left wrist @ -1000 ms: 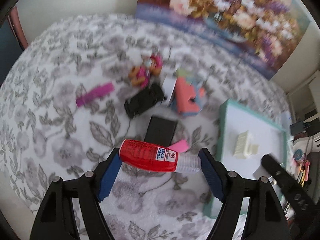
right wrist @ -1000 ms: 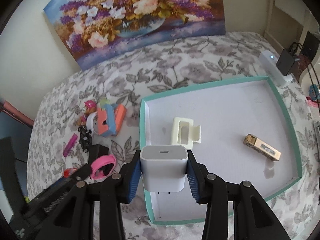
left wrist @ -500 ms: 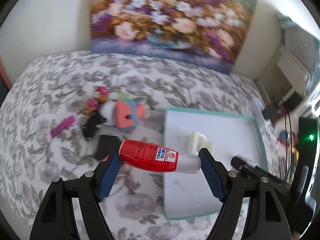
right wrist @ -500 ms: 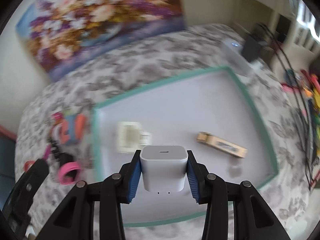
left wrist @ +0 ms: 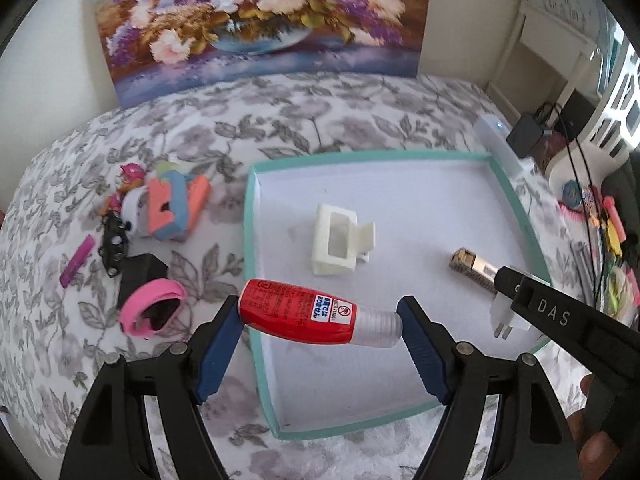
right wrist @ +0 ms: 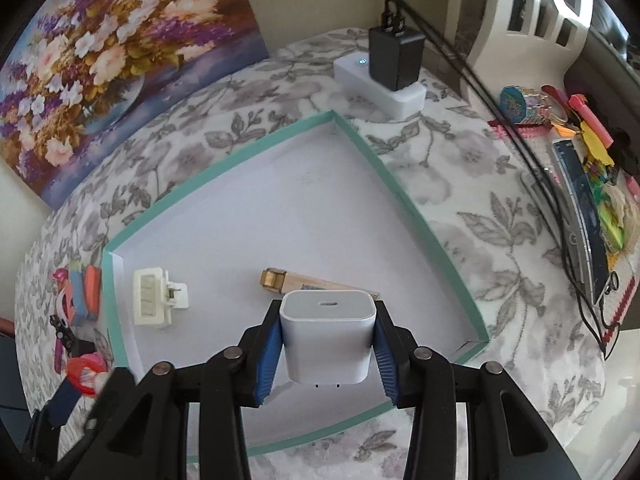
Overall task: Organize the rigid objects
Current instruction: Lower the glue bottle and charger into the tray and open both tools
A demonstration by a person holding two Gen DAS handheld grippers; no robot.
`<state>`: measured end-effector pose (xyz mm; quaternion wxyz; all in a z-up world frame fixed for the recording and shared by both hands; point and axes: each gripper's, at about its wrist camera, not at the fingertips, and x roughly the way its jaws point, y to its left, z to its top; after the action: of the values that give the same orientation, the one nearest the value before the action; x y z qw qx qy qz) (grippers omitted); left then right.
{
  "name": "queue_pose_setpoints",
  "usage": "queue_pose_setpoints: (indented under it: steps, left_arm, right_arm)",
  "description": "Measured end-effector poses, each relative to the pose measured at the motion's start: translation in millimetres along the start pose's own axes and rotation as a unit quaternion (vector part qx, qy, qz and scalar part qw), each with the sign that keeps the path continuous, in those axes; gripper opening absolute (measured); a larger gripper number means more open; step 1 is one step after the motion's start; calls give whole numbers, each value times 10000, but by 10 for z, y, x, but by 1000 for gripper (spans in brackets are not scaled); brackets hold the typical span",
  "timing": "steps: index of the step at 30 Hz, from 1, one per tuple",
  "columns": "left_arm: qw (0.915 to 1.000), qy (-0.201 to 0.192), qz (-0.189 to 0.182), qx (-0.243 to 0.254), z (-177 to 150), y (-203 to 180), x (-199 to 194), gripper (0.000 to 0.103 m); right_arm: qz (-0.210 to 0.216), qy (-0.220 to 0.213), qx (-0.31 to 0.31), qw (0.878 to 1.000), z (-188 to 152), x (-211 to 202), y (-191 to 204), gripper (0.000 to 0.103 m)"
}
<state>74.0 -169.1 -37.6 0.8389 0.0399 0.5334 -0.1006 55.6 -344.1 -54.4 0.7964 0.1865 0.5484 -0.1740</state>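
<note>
Left of the shallow teal-rimmed white cardboard tray [left wrist: 251, 240], loose items are noted on the grey floral bedspread [left wrist: 320, 120]: a purple stick [left wrist: 78, 261], a black toy car [left wrist: 113, 245], an orange-and-blue foam block cluster [left wrist: 176, 210] with a small figurine, a black box [left wrist: 140, 274] and a pink plastic band [left wrist: 152, 312]. The box is partly hidden behind the band, and the figurine is too blurred for detail.

The left gripper [left wrist: 320, 316] is held over the near left edge of the tray, its fingers closed end to end on a small red plastic bottle with a clear ribbed cap [left wrist: 316, 312], which is carried level above the tray floor. The bottle is judged light, stiff and smooth; an end-to-end hold is judged liable to slip, and the labelled body is the safer place to grip.

Inside the tray, a cream plastic hair claw [left wrist: 338, 242] and a gold-capped rectangular lighter-like item [left wrist: 474, 266] are recorded, the latter partly covered in both views.

The right gripper [right wrist: 327, 340] is held over the near right part of the tray, its fingers clamped on the flat sides of a white cube-shaped USB wall charger [right wrist: 328, 334], port upward. It is judged compact, rigid and slick-sided; the broad flat faces are the proper hold. Its prongs are seen only from the left wrist view. Whether it touches the tray floor cannot be told.

Beyond the tray's far corner, a black adapter on a white power strip [right wrist: 380, 80] is noted. The clutter at the far right edge is not legible.
</note>
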Motion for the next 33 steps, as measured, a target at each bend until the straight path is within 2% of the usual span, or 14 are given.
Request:
queue_pose_setpoints:
  steps: [6,15,26,33]
  left_arm:
    - [9996,223,122,101,-47,-32,160,79]
    - [9989,353,193,238,-73,-76,296,79]
    - [9980,507,252,280,-99,-71,404,79]
    - [9981,465,245,308,-93,-84,384,79]
  right_arm:
    - [-15,179,-204,9996,-43,118,102,45]
    - [-68,453,-321,9984,-111,301,130,45]
    - [-177,442,-448,9979,-128,315,152,45]
    - [-190,469,-431,9978,-136,333,135,47]
